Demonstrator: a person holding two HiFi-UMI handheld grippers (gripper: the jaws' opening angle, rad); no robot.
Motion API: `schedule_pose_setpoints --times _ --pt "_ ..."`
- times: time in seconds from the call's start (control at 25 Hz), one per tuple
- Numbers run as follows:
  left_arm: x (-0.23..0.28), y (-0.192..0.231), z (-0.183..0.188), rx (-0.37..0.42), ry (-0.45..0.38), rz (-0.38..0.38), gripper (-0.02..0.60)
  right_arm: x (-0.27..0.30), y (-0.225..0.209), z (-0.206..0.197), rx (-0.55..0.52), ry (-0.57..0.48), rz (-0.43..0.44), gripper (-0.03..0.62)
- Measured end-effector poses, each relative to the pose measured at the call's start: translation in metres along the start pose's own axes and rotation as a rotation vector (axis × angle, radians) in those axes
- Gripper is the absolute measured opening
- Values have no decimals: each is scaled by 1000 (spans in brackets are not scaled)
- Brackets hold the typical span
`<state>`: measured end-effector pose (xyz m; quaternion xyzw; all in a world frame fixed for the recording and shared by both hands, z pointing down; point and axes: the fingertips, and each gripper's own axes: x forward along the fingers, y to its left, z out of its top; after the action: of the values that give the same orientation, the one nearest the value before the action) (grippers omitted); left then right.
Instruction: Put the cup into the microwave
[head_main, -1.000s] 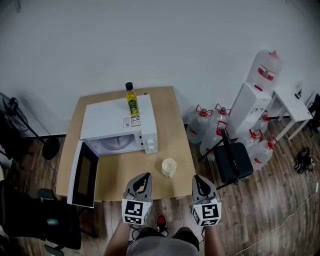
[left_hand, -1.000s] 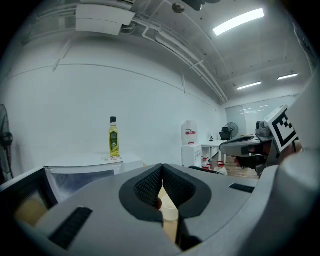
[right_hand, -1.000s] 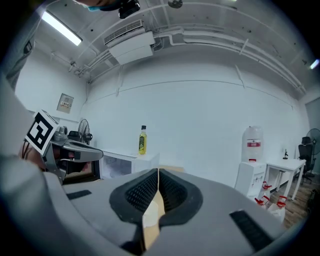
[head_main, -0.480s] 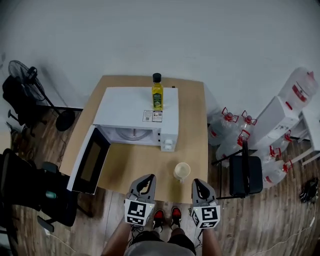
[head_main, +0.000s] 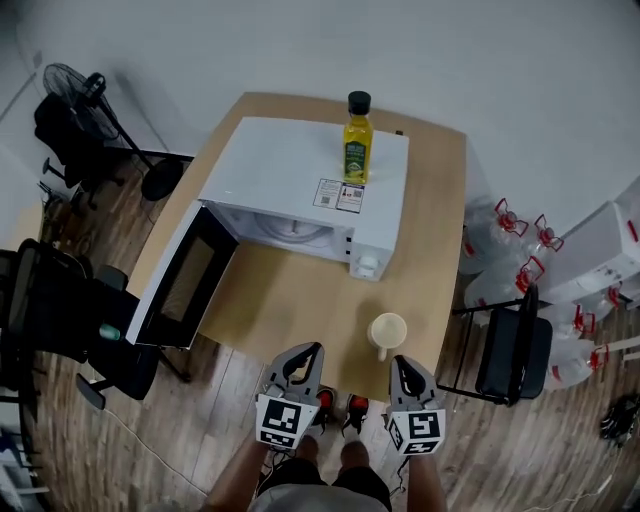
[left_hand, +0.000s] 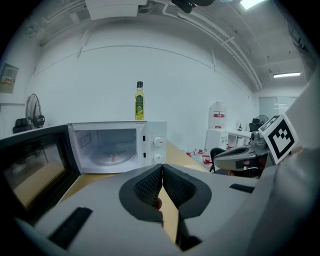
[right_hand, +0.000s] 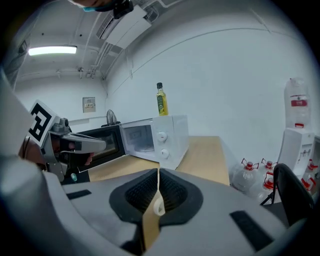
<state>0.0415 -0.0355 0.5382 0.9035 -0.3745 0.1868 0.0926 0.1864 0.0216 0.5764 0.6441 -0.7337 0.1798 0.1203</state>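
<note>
Two are clenched: left gripper (head_main: 308, 350) and right gripper (head_main: 401, 364). Only the head view shows the whole cup (head_main: 387, 331). The microwave (head_main: 300, 160) holds a plate (left_hand: 112, 158).

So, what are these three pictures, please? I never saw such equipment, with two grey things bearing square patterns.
Those are hand tools, not a robot: a person holds the left gripper and the right gripper, each with two jaws. One picture comes from a camera on the person's head, looking down; the other two from cameras riding on each gripper. On the wooden table stands a white microwave, its door open, an oil bottle on top. A cup stands nearby on the table. Both grippers are shut and hold nothing.
</note>
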Motion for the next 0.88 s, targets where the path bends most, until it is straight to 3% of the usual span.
schedule_pose_setpoints --times 0.4,0.52,0.88 --pt "5 3 -58 -61 80 77 23 26 7 -66 27 109 123 28" --pt "5 4 -71 -65 98 92 23 34 10 -78 36 129 168 134" --pt "1 15 -96 -108 124 153 23 53 16 -97 18 159 228 144"
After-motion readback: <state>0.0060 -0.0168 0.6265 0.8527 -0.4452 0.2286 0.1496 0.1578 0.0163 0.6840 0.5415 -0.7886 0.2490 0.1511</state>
